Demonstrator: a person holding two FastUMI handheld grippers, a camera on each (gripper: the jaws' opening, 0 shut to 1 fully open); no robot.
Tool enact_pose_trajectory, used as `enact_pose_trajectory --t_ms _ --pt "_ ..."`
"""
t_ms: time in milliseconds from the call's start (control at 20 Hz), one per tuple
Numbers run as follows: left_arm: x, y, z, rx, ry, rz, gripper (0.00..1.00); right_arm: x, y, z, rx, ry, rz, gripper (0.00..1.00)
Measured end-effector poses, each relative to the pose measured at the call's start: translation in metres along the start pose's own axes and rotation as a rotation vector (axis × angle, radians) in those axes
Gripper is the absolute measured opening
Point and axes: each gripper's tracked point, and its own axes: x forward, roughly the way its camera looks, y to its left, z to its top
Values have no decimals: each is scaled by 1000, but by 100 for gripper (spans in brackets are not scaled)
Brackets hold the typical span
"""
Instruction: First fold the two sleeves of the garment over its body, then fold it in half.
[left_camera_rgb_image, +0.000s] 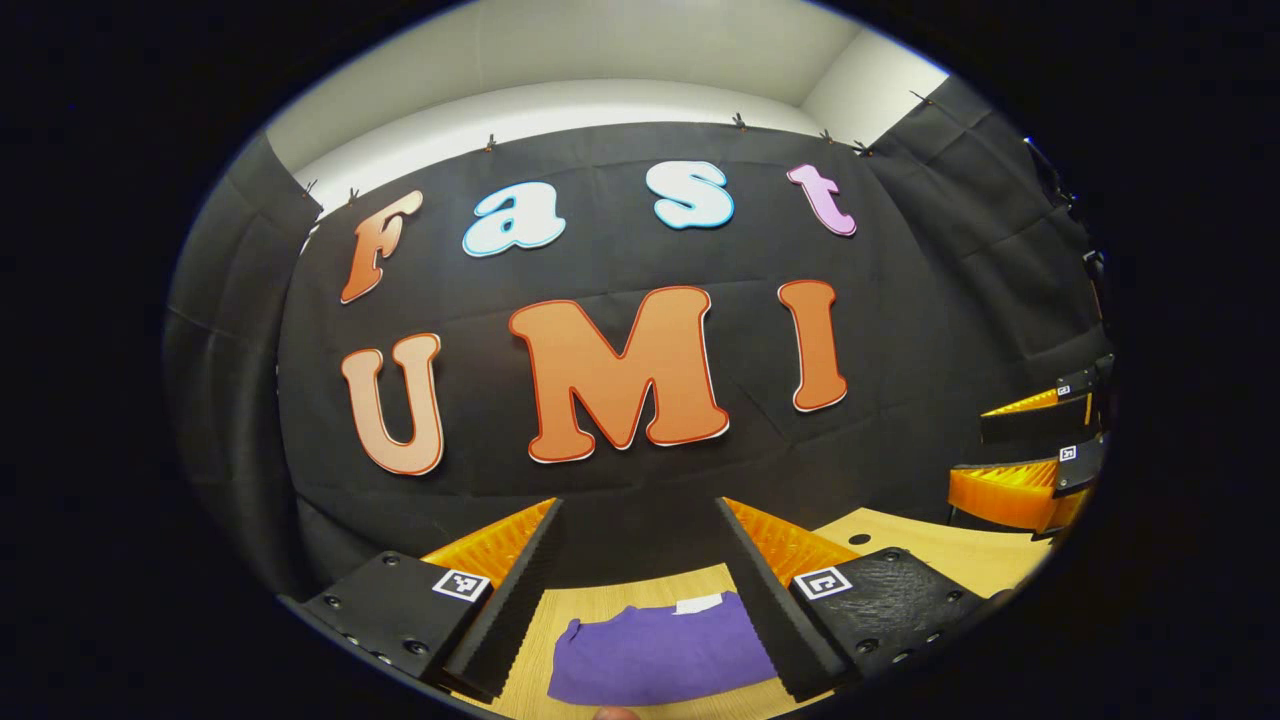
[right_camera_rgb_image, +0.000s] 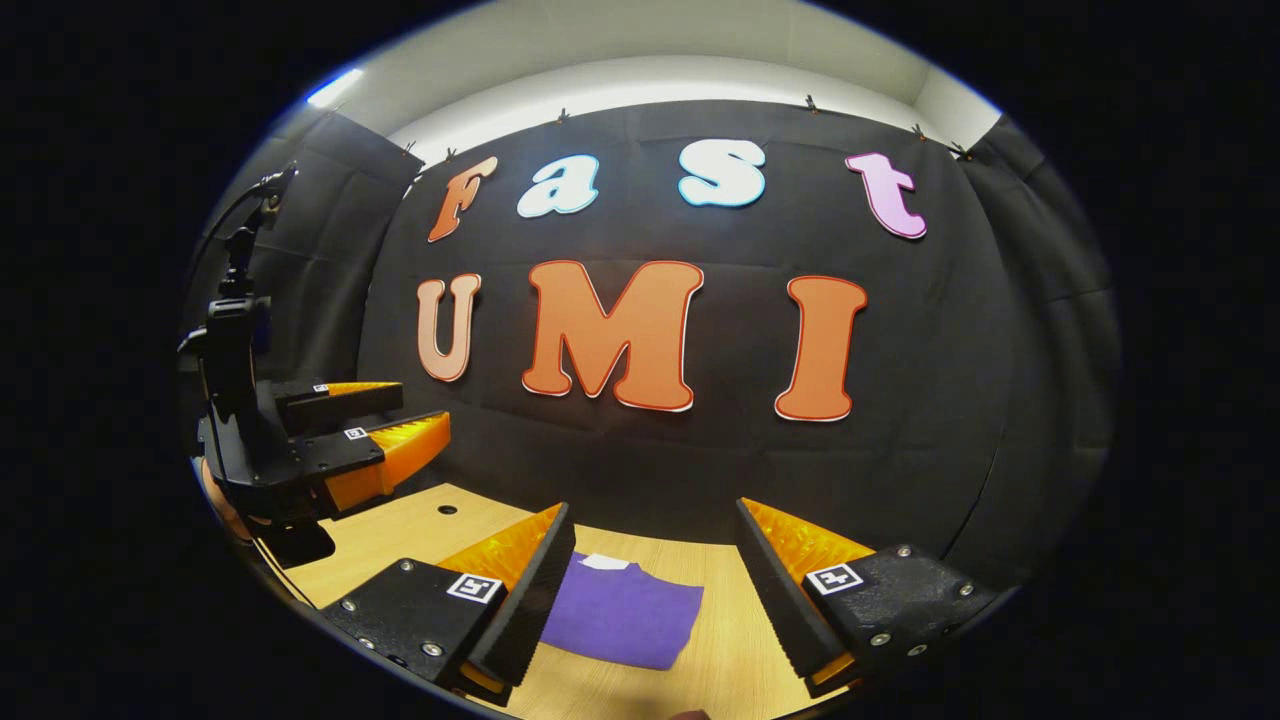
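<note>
Garment (left_camera_rgb_image: 660, 655) lies folded, compact, flat on table (right_camera_rgb_image: 730, 620).

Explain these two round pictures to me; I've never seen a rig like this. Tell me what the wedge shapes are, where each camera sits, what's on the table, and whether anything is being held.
No robot here: a person carries two hand-held grippers, each with a camera looking forward along its two fingers. The wedges at the bottom of each picture are those fingers. The left gripper view shows the left gripper, open and holding nothing; the right gripper appears at its right edge. The right gripper view shows the right gripper, also open and holding nothing, with the left gripper off to its left. On the wooden table lies a purple garment, already looking like a compact folded rectangle, with a small white tag at its far edge. Neither gripper touches it.
</note>
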Motion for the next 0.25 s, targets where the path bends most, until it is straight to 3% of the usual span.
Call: enact_pose_trajectory --t_ms 250 --pt "7 -8 4 -4 12 -1 94 -6 -11 0 1 3 -17 94"
